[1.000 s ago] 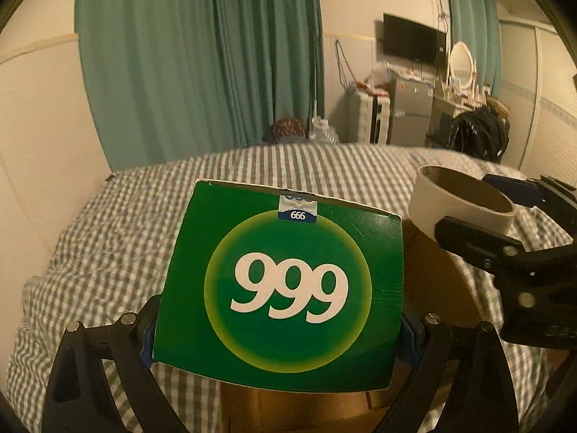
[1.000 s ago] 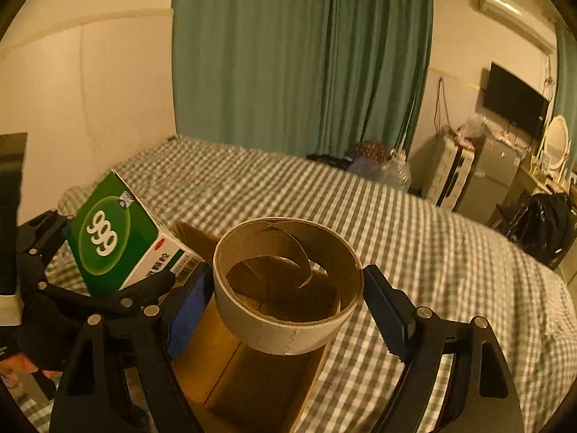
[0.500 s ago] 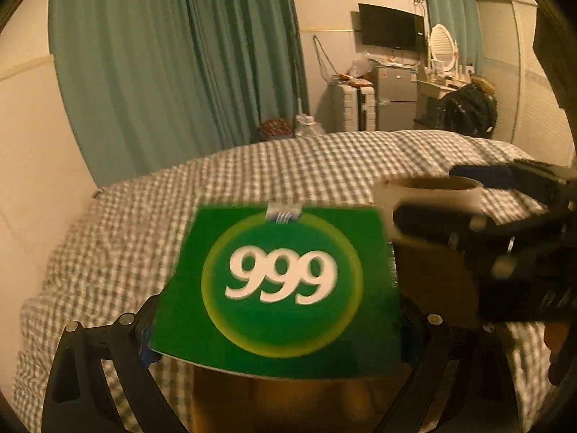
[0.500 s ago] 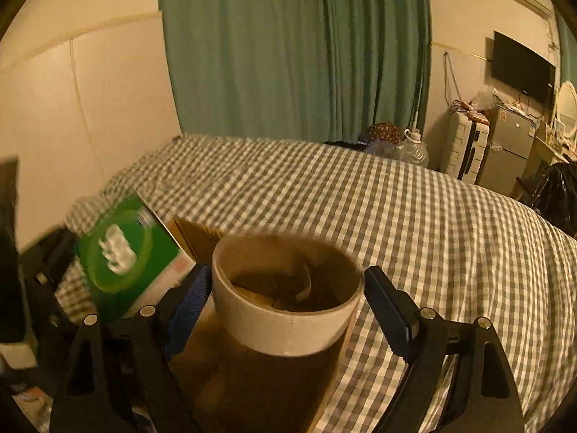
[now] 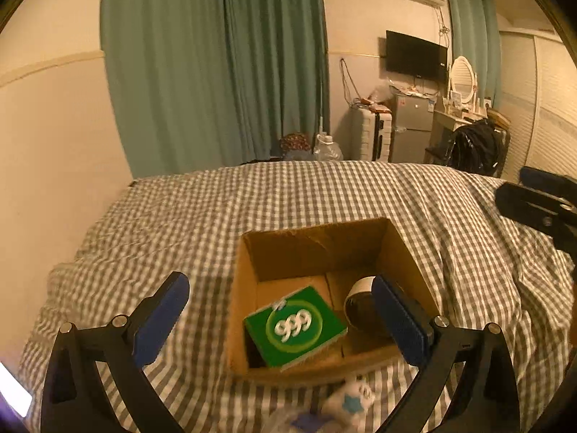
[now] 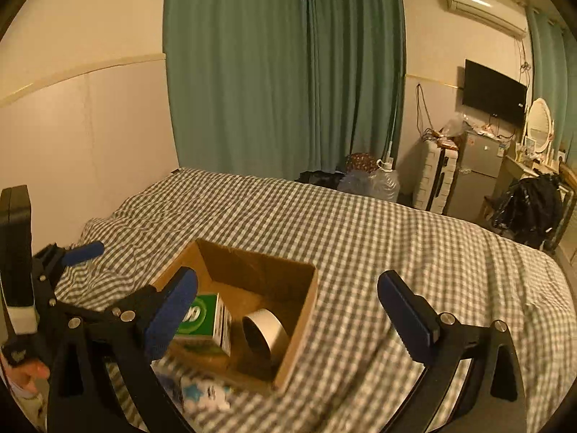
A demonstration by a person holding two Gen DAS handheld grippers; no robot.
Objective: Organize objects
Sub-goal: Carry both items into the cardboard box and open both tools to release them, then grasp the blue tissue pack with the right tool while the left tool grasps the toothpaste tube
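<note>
While both pairs of tongs hang above the bed [image 5: 324,195], each one stands wide apart and holds nothing. Between the blue pads of the left tongs [image 5: 285,319] I see the cardboard box [image 5: 404,252], which sits open on the checked bed cover. Inside it lies the green box [image 5: 294,326] with the white "999" on its face, tilted and leaning toward the left wall of the cardboard box. Just beside it, on the right, the tape roll [image 5: 359,305] lies on its side, partly hidden behind the right pad. From the right wrist view, the right tongs [image 6: 286,312] are also spread open over the same cardboard box [image 6: 299,321], with the green box [image 6: 203,319] and the tape roll [image 6: 265,333] next to each other on its bottom. A blurred white and blue packet [image 5: 351,398] lies on the cover just in front of the cardboard box. Green curtains [image 6: 285,68] hang behind the bed.
</note>
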